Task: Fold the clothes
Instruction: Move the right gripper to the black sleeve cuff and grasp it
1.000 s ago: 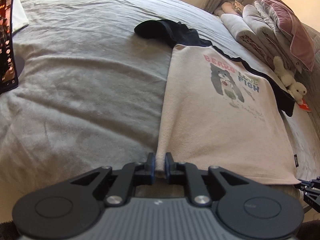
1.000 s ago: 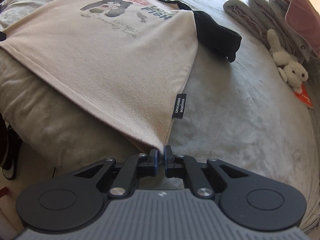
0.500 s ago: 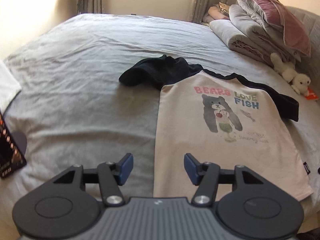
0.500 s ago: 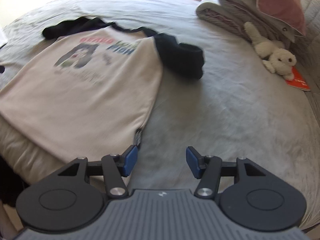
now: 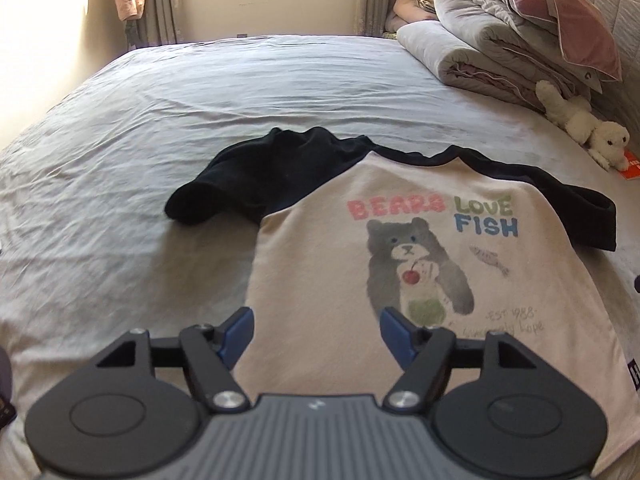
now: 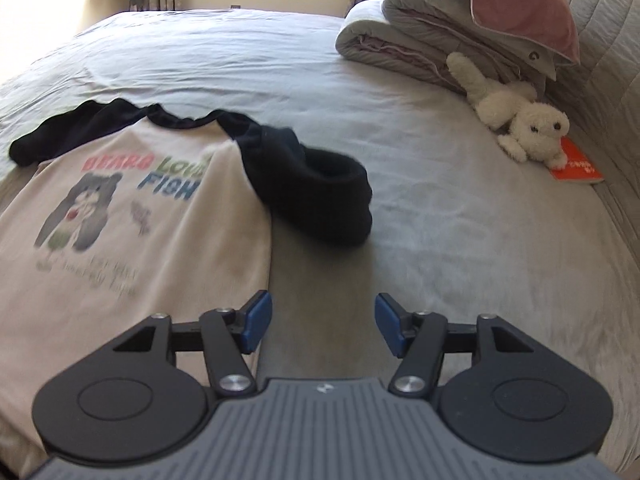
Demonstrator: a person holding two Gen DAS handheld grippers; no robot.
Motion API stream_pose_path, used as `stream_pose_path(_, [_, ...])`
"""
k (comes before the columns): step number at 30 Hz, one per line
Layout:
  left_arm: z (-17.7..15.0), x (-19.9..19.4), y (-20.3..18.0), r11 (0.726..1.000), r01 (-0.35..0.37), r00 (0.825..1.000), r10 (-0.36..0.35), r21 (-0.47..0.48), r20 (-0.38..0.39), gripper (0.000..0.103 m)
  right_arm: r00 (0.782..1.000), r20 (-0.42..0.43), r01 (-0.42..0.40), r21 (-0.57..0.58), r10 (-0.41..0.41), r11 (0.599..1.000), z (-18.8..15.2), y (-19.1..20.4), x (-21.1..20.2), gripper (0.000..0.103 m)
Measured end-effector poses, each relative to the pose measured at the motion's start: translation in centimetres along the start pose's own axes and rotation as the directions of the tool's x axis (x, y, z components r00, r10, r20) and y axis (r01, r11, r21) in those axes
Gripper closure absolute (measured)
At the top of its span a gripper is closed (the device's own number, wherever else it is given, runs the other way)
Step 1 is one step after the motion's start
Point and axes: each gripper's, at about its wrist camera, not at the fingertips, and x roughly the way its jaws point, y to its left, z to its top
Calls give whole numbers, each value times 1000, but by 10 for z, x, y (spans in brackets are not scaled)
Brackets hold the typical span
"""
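Sunlit bedroom, curtained window at the top of both views; a wide grey bedsheet (image 5: 168,128) carries the cream T-shirt with black sleeves and a bear print (image 5: 328,264), lying flat, its long axis running from collar at mid-frame down to the hem at the lower edge. Above its lower left part hangs the left gripper (image 5: 315,330), jaws having just spread wide, nothing between them. At the shirt's right edge, the right gripper (image 6: 323,324) likewise has just opened, empty. Folded quilts (image 6: 440,40) sit upper right.
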Motion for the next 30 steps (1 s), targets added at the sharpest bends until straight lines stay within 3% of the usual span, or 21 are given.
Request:
stream_pose_path(3, [4, 16, -14, 1000, 11, 1000, -11, 14, -1, 20, 999, -1, 34, -4, -34, 999, 12, 5, 12, 39])
stream_pose_path(11, [5, 51, -46, 998, 12, 1000, -11, 63, -15, 19, 980, -16, 197, 18, -196, 980, 29, 21, 35, 39])
stream_pose_path(19, [11, 60, -55, 999, 11, 1000, -11, 39, 14, 19, 972, 27, 233, 37, -234, 972, 39, 29, 42, 39])
stream_pose_path(22, [12, 61, -60, 999, 36, 997, -38, 32, 64, 18, 976, 45, 208, 91, -212, 974, 38, 20, 47, 39])
stream_pose_path(26, [9, 66, -68, 995, 89, 985, -96, 50, 142, 18, 984, 94, 118, 272, -149, 955, 41, -17, 50, 39])
stream_pose_path(30, [5, 77, -75, 991, 111, 982, -121, 70, 146, 18, 984, 176, -58, 488, -33, 871, 34, -57, 57, 39])
